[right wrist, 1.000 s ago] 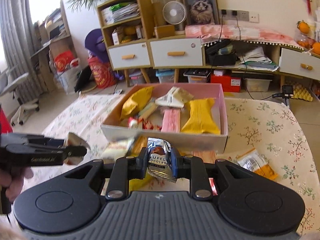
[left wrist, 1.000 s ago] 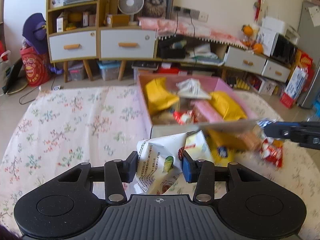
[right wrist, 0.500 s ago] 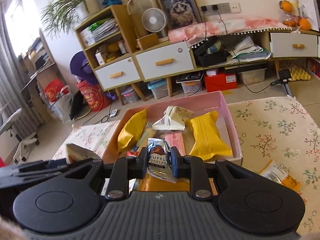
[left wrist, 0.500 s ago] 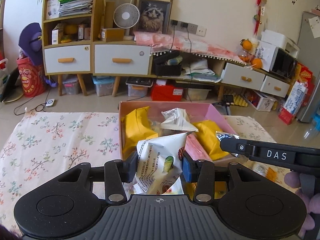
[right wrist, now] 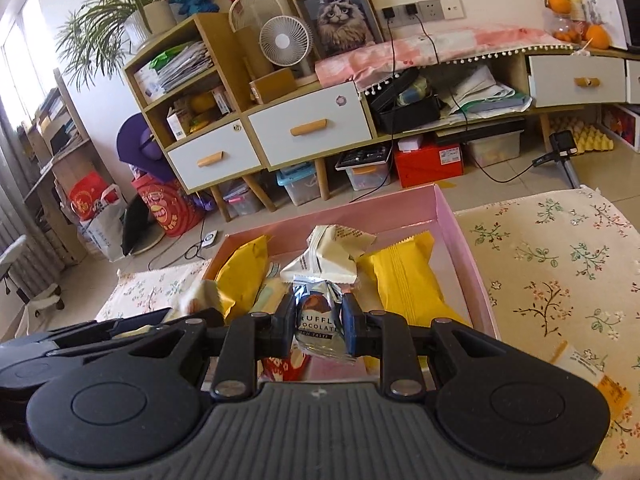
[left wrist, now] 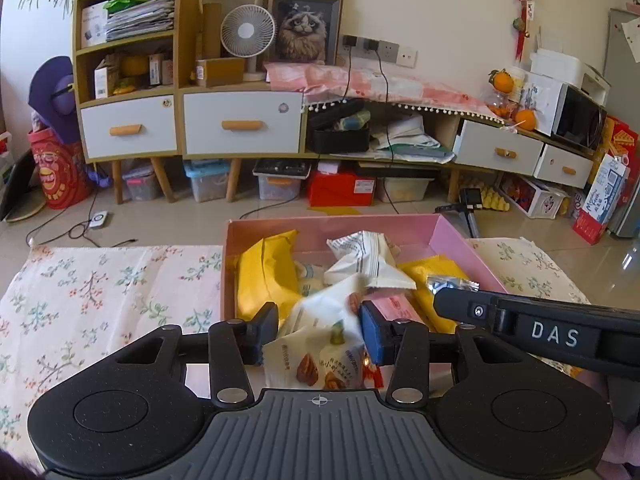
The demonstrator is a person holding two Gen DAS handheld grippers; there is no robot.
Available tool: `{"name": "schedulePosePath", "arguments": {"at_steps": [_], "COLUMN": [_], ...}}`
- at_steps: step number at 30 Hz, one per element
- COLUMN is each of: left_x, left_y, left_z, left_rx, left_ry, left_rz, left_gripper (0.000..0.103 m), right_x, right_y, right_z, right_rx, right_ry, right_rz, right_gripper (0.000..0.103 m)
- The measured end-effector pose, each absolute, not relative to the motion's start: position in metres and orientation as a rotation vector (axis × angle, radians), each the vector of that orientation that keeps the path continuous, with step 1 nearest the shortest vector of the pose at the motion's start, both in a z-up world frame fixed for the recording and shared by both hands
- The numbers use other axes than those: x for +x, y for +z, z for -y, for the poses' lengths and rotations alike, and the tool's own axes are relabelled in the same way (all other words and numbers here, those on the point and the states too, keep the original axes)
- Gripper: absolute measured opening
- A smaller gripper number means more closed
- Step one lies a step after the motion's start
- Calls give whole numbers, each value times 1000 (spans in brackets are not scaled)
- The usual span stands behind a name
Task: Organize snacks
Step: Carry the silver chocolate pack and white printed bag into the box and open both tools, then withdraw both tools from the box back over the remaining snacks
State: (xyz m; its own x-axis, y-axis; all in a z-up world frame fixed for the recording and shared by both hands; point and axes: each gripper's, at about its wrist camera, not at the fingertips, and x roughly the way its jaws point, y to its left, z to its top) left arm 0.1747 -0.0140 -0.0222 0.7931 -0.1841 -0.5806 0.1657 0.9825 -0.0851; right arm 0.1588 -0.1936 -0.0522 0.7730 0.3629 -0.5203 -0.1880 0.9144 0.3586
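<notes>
Left gripper clamps a white nut-print snack bag between its pads, hanging over the near end of the pink box. Just to its right, the right gripper pinches a silver truffle chocolate packet above the same box, yellow packets ahead.

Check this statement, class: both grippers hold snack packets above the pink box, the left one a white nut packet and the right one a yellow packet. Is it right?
One detail is wrong. The right gripper is shut on a silver truffle chocolate packet, not a yellow one, as the right wrist view shows. The yellow packets lie inside the pink box. The left gripper does hold the white nut packet.
</notes>
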Motion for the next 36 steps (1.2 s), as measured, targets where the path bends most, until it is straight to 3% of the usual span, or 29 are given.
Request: {"name": "schedulePosePath", "arguments": {"at_steps": [3,10,13,14,24,30,36], "left_x": [176,167,159,157,128,110,95], "left_y": [-20,-14,-10,-8,1,1,0], "left_z": [16,11,7,7,2,1,3], "left_rx": [-24,-47,-50,-48,-32,-10,12], "left_ry": [-185,-180,-183,-184,-175,-164,-167], "left_rz": [-610,-601,-601,-603,-675,-725,-776], "left_gripper": [44,73,78,79,91,96,99], "right_x": [160,158,153,150,129,114,102], "right_y": [-52,-46,-43,-41,-29,-22,-18], "right_z": [192,197,203,205,217,228,229], "right_rx": [290,284,282,276,183,149,92], "right_ry": [300,274,260,254,190,147,128], "right_rz": [-618,-615,-610,-609,-658,-678,-708], "right_gripper": [25,35,53,59,89,99,103]}}
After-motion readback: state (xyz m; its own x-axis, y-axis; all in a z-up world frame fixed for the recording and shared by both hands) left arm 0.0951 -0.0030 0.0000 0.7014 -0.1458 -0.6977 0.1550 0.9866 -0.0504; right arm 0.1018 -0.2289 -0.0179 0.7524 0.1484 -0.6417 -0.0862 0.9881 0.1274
